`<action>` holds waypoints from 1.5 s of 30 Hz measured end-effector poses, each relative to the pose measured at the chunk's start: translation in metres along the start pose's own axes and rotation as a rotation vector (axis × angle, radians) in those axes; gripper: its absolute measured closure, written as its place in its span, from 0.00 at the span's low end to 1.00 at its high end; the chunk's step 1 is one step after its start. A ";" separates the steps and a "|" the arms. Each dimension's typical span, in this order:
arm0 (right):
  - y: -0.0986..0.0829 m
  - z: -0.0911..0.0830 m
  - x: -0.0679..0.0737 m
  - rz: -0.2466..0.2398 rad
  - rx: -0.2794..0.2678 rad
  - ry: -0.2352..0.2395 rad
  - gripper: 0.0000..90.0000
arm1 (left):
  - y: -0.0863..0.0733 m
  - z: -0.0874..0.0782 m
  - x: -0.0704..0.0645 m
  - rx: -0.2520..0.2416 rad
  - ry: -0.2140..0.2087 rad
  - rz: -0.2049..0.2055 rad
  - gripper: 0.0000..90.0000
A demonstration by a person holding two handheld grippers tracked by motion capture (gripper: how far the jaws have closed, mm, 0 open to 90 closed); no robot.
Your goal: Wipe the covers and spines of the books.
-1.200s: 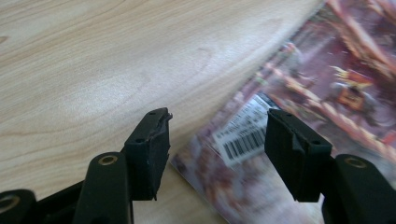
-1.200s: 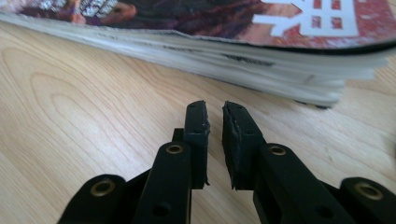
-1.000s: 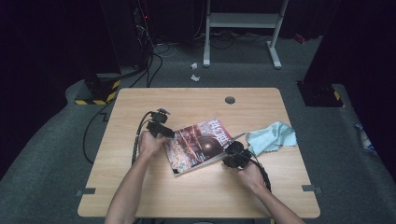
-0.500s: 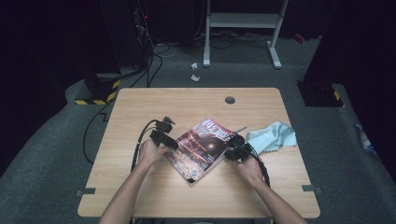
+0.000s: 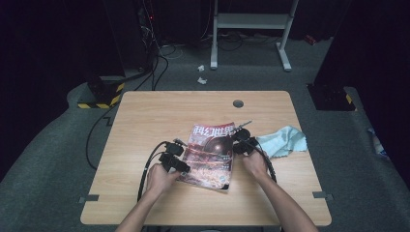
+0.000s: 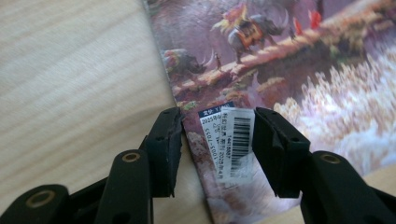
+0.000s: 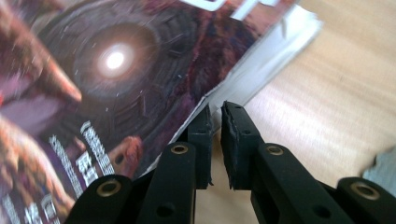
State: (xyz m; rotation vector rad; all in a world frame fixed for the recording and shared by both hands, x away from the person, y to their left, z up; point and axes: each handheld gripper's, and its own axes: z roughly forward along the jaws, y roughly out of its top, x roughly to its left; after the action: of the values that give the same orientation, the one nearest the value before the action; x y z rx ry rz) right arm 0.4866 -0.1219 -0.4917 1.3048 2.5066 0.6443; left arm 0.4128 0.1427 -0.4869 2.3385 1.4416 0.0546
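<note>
A magazine with a dark red cover lies at the middle of the wooden table. My left gripper is at its lower left edge. In the left gripper view it stands open, its jaws either side of that edge and the barcode sticker on the magazine. My right gripper is at the right edge near the top. In the right gripper view it is closed to a thin slit on the edge of the magazine, where white pages show under the cover.
A light blue cloth lies crumpled just right of the right gripper; its corner shows in the right gripper view. A round cable hole sits in the table's far middle. Black cables trail beside the left hand.
The magazine has turned clockwise to stand nearly square to the table. My left gripper came down to its lower left edge; my right gripper moved away along the right edge.
</note>
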 end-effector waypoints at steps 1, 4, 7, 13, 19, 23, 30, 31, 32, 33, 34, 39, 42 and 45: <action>0.000 0.001 -0.001 -0.003 -0.010 -0.001 0.89 | -0.001 0.000 -0.001 -0.005 -0.002 -0.008 0.58; -0.002 -0.003 -0.005 -0.001 -0.028 0.006 0.83 | -0.004 0.000 -0.002 -0.015 -0.018 -0.015 0.59; -0.008 -0.023 -0.012 0.008 -0.059 -0.010 0.79 | -0.006 0.000 -0.004 -0.021 -0.013 -0.025 0.60; -0.031 -0.059 -0.052 0.081 -0.090 -0.177 0.67 | -0.007 0.000 -0.009 -0.029 0.004 -0.016 0.60; -0.047 -0.036 -0.089 0.232 0.056 -0.179 0.60 | -0.009 0.001 -0.015 -0.027 0.005 -0.019 0.59; -0.053 -0.031 -0.080 0.177 0.073 -0.161 0.76 | -0.010 0.001 -0.020 -0.029 0.007 -0.010 0.58; -0.068 -0.037 -0.036 0.011 0.023 -0.086 0.85 | -0.014 0.002 -0.024 -0.049 -0.006 -0.015 0.57; -0.070 -0.038 -0.031 -0.003 0.020 -0.071 0.85 | -0.014 0.002 -0.025 -0.052 -0.006 -0.016 0.56; -0.071 -0.039 -0.026 -0.025 0.018 -0.064 0.86 | -0.014 0.002 -0.024 -0.051 -0.010 -0.018 0.56; -0.072 -0.039 -0.022 -0.046 0.017 -0.062 0.86 | -0.014 0.002 -0.024 -0.056 -0.015 -0.021 0.56; -0.073 -0.040 -0.018 -0.048 0.016 -0.056 0.85 | -0.015 0.001 -0.024 -0.065 -0.027 -0.033 0.55; -0.076 -0.049 -0.015 -0.039 -0.043 -0.025 0.75 | -0.015 -0.010 -0.017 -0.131 -0.022 -0.044 0.51; -0.077 -0.059 -0.016 -0.023 -0.085 -0.029 0.72 | -0.017 -0.018 -0.010 -0.180 -0.007 -0.047 0.49; -0.082 -0.068 -0.023 0.017 -0.123 -0.017 0.69 | -0.020 -0.026 -0.002 -0.244 -0.001 -0.058 0.47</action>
State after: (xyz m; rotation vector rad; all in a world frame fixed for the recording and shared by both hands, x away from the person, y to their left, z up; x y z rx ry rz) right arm 0.4139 -0.2002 -0.4722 1.2833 2.4032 0.7741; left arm 0.3886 0.1569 -0.4699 2.0988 1.4155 0.2017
